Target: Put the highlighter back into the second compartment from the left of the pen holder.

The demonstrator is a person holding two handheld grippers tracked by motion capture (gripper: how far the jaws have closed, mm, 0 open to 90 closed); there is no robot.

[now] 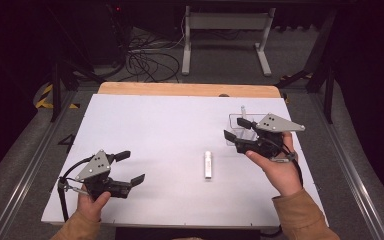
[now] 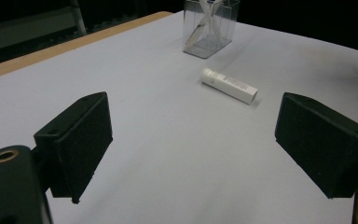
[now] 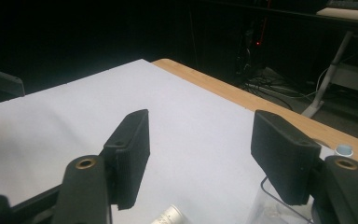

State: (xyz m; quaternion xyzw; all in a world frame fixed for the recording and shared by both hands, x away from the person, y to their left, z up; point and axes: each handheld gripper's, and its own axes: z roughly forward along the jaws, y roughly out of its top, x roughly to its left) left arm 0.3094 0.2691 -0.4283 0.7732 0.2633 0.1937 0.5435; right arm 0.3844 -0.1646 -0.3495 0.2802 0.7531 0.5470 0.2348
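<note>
White tabletop [image 1: 145, 130]: clear container [image 2: 210, 25] holds a tube; both grippers' jaws released.

Your left gripper [image 1: 130, 167] and right gripper [image 1: 235, 129] are black, each topped by a grey three-cornered plate with small dark holes. Black cables trail from both. Your jaws are flat, rectangular black pads beside brass-ringed pivots. Your sleeves are tan.
</note>
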